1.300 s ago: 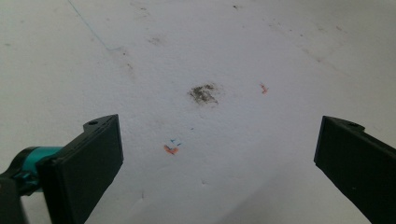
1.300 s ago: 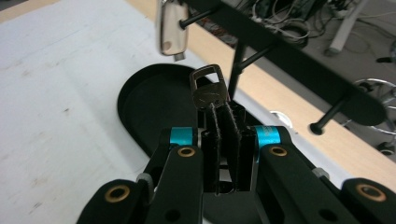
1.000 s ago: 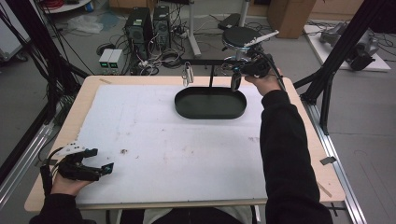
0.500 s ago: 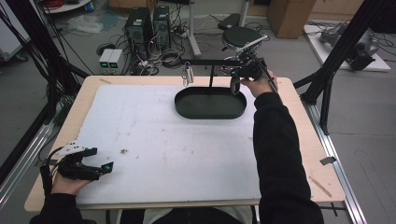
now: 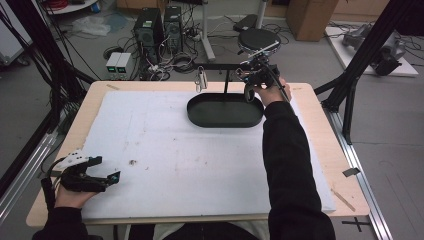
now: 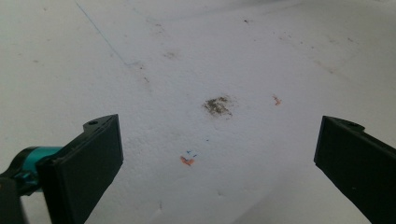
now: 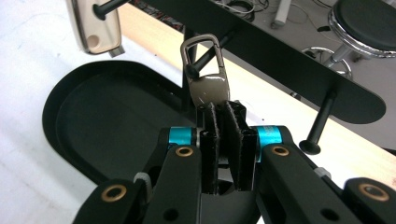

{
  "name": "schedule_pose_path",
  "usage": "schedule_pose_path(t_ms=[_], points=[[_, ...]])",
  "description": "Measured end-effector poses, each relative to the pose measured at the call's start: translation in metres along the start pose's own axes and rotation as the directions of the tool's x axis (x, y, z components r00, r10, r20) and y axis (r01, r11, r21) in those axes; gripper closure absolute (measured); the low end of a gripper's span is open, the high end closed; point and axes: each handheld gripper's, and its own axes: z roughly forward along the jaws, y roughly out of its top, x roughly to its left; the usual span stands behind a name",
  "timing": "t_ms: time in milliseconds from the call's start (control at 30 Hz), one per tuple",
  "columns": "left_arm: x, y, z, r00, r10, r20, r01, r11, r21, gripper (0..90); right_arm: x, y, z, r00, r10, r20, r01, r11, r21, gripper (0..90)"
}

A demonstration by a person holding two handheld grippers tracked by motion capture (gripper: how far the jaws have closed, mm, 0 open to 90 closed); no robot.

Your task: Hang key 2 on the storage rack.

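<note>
Right tongs (image 7: pixel 219 140) clamped on the lower body of the brown key fob (image 7: pixel 208 88); its long axis runs up and away from my jaws, clip loop around a peg (image 7: pixel 205 53) of the black rack (image 7: pixel 280 60) above the oval tray (image 7: pixel 93 126). Left tongs (image 5: pixel 102 175) rest spread and empty at the near left of the surface (image 5: pixel 200 165), well apart. My jaws hide the fob's lower end; whether the loop bears on the peg, I cannot tell
</note>
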Motion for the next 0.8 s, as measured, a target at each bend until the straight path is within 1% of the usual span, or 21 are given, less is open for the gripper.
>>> schedule_pose_path(t_ms=[133,267,300,333,400,500,600,633,700,733,767,800], points=[[0.000,0.000,-0.001,0.9999,0.004,-0.013,-0.004,0.9999,-0.014,1.7,0.002,0.001,0.003,0.9998,0.011,0.018,-0.010,1.000,-0.017,84.4],[0.001,0.000,-0.002,0.9998,0.001,-0.020,-0.002,0.9996,-0.026,1.7,0.005,0.002,0.011,0.9972,0.048,0.058,-0.046,0.998,-0.038,84.4],[0.001,0.000,-0.002,0.9998,0.001,-0.020,-0.002,0.9996,-0.028,1.7,0.006,0.002,0.011,0.9965,0.059,0.059,-0.057,0.998,-0.037,84.4],[0.001,0.000,-0.003,0.9998,0.002,-0.022,-0.003,0.9996,-0.029,1.7,0.006,0.002,0.013,0.9959,0.059,0.069,-0.056,0.998,-0.043,84.4],[0.002,0.000,-0.003,0.9998,0.003,-0.022,-0.004,0.9995,-0.031,1.7,0.006,0.002,0.016,0.9953,0.063,0.073,-0.060,0.997,-0.047,84.1],[0.002,0.000,-0.003,0.9997,0.001,-0.022,-0.001,0.9994,-0.034,1.7,0.005,0.001,0.019,0.9942,0.089,0.062,-0.085,0.994,-0.062,83.9],[0.003,0.000,-0.003,0.9998,0.002,-0.022,-0.002,0.9994,-0.034,1.7,0.000,-0.002,0.021,0.9912,0.130,0.025,-0.128,0.989,-0.075,82.9],[0.003,0.000,-0.003,0.9997,0.002,-0.023,-0.003,0.9994,-0.034,1.7,-0.001,-0.004,0.021,0.9913,0.132,0.008,-0.131,0.988,-0.077,80.9],[0.003,0.000,-0.003,0.9997,0.001,-0.024,-0.002,0.9994,-0.034,1.7,-0.001,-0.009,0.022,0.9914,0.123,-0.044,-0.127,0.988,-0.093,73.8],[0.003,0.000,-0.003,0.9997,0.003,-0.026,-0.003,0.9994,-0.034,1.7,0.000,-0.011,0.023,0.9928,0.113,-0.040,-0.116,0.990,-0.084,70.5],[0.003,0.000,-0.003,0.9996,0.006,-0.027,-0.007,0.9995,-0.032,1.7,0.000,-0.012,0.024,0.9936,0.108,-0.034,-0.110,0.992,-0.063,66.2],[0.002,0.000,-0.003,0.9996,0.006,-0.028,-0.007,0.9993,-0.036,1.7,0.000,-0.013,0.025,0.9934,0.109,-0.036,-0.111,0.993,-0.052,60.4]])
